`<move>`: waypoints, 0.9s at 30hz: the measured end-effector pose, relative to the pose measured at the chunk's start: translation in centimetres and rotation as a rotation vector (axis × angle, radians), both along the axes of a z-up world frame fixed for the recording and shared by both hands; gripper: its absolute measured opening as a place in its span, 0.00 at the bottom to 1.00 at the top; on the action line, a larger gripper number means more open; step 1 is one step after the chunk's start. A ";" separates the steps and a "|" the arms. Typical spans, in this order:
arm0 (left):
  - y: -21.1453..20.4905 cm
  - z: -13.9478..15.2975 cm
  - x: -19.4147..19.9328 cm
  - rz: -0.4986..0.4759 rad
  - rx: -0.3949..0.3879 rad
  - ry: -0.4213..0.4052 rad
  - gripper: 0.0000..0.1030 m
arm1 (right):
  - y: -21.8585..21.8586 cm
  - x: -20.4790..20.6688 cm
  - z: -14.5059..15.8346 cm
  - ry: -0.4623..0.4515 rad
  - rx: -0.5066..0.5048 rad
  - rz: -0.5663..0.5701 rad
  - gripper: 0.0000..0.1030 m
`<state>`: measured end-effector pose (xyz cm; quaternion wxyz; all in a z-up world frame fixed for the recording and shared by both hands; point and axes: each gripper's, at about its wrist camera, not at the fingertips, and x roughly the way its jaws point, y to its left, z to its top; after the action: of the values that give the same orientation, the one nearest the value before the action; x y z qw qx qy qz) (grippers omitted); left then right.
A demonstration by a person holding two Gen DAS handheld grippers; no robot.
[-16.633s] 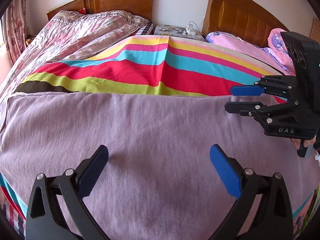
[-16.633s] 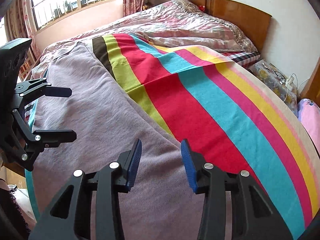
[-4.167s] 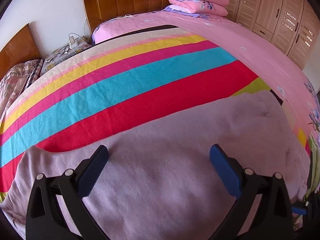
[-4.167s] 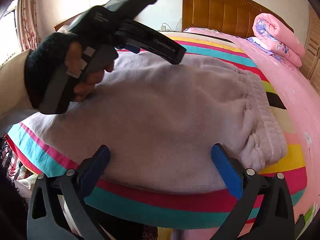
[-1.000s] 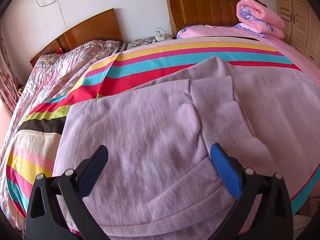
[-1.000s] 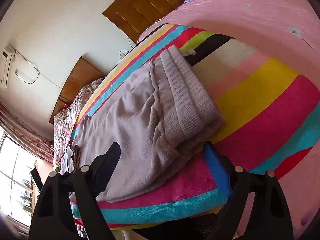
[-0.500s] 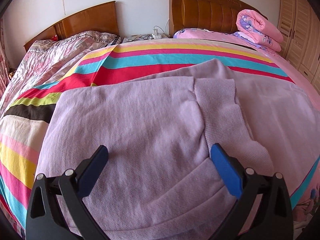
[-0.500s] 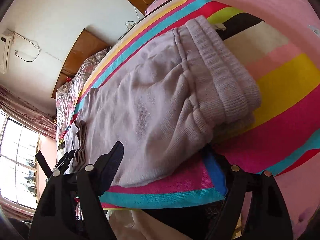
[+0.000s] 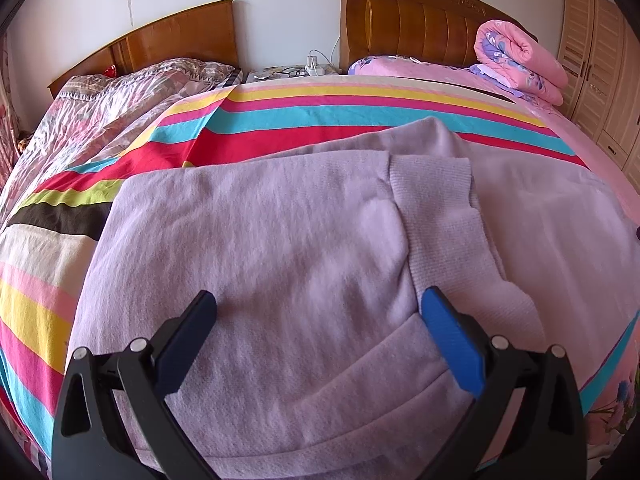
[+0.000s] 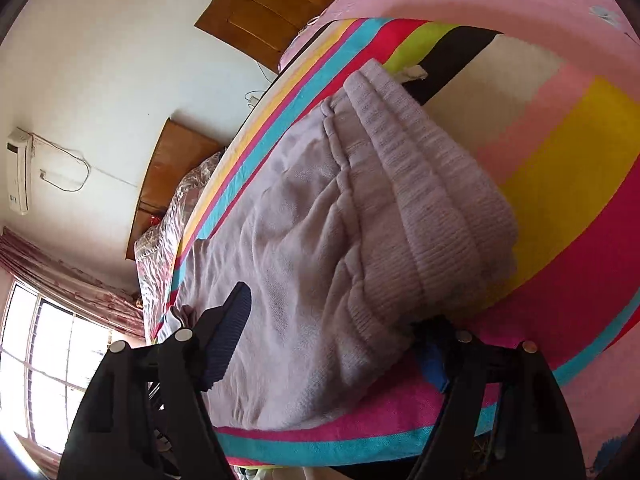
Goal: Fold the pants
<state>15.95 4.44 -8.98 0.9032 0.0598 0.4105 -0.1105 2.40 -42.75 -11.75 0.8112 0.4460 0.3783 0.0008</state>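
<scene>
The lilac pants (image 9: 280, 240) lie folded on the striped blanket (image 9: 320, 120), a ribbed cuff (image 9: 436, 208) resting on top of the fold. My left gripper (image 9: 320, 298) hovers open just above the pants, with the cuff beside its right finger and nothing held. In the right wrist view the pants (image 10: 320, 200) end in a thick ribbed waistband (image 10: 420, 184). My right gripper (image 10: 336, 312) straddles the near corner of the waistband. Its right finger is tucked under the fabric and mostly hidden, and its left finger is above the cloth. Its jaws are closing, and the pads do not visibly press the fabric.
A second bed with a patterned quilt (image 9: 100, 108) stands to the left, a nightstand with cables (image 9: 288, 72) between the headboards. A rolled pink quilt (image 9: 520, 60) lies at the head of the bed and a wardrobe (image 9: 592, 60) stands on the right. The blanket's edge (image 10: 360, 444) is just below my right gripper.
My right gripper moved in on the waistband corner; its right finger slid under the fabric and the jaws narrowed. The left gripper stayed over the pants, open.
</scene>
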 end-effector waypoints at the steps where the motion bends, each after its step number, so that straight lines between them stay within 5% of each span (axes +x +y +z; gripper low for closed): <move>1: -0.1 0.1 0.0 -0.002 0.007 -0.001 0.99 | 0.5 0.2 0.0 0.010 -0.030 0.020 0.46; 4: -0.6 0.7 -0.3 -0.006 0.034 -0.012 0.99 | 0.0 -0.4 -0.3 -0.022 0.008 -0.033 0.35; 11: -4.2 4.7 -1.7 -0.135 -0.020 -0.078 0.99 | 0.3 -1.0 -0.1 -0.087 0.005 -0.085 0.34; 17: -8.5 -0.8 -0.7 -0.236 0.141 0.067 0.99 | 0.1 -2.0 -0.2 -0.093 -0.029 -0.130 0.34; 19: -7.8 -1.0 -0.7 -0.229 0.092 0.055 0.99 | 0.3 -2.2 0.7 -0.103 -0.064 -0.151 0.32; 23: -3.7 3.6 -1.7 -0.218 -0.091 -0.070 0.99 | 3.8 -0.3 6.8 -0.175 -0.273 -0.128 0.29; 27: 4.7 7.5 -1.3 0.004 -0.218 -0.155 0.99 | 14.5 4.2 15.0 -0.295 -0.676 0.137 0.29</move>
<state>14.66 9.16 -1.47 0.9336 -0.0310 0.3252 -0.1474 6.60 -28.21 3.21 0.9565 0.1217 0.2651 -0.0057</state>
